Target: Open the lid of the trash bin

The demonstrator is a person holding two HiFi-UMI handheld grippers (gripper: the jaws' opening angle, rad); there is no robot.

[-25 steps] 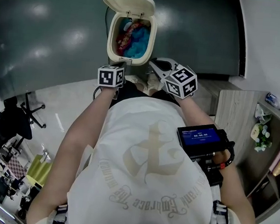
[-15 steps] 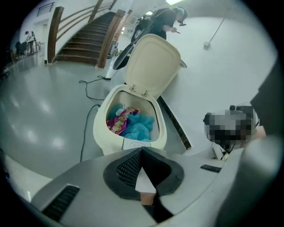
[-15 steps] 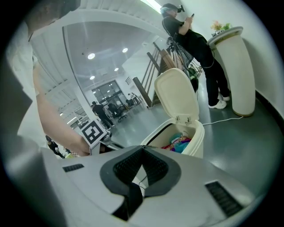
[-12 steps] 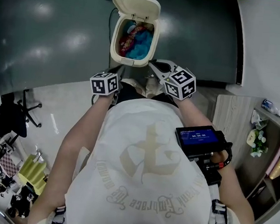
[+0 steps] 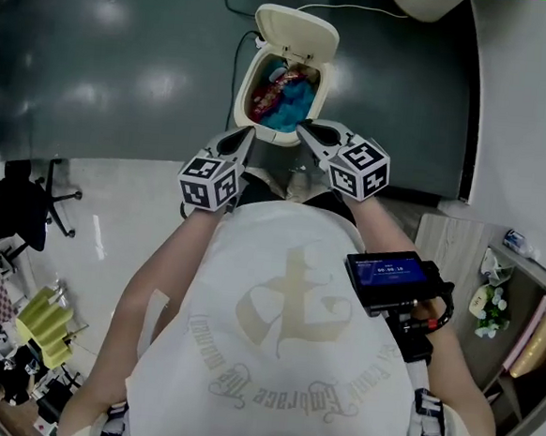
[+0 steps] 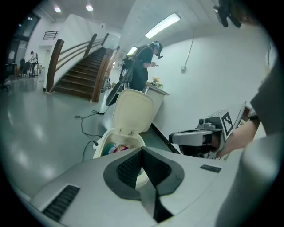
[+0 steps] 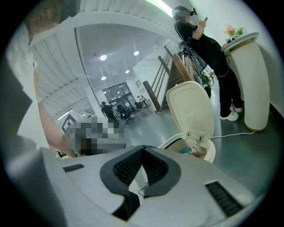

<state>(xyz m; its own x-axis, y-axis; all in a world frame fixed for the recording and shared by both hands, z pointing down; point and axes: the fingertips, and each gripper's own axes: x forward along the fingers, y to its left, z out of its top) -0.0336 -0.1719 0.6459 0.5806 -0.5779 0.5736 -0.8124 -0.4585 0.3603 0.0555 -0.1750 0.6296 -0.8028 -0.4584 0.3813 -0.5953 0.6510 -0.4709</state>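
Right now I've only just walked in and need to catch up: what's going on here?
A person stands at a cream trash bin, a gripper in each hand. Its lid is up, with blue and red rubbish showing inside. The left gripper and right gripper hover by the near rim, both shut and empty.

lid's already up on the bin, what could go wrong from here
1. The lid stands upright on its hinge; a knock to the trash bin might drop it shut.
2. The left gripper and right gripper, jaws shut, hover close to its front rim and could shove it.
3. A cable lies on the floor behind it, a possible snag.
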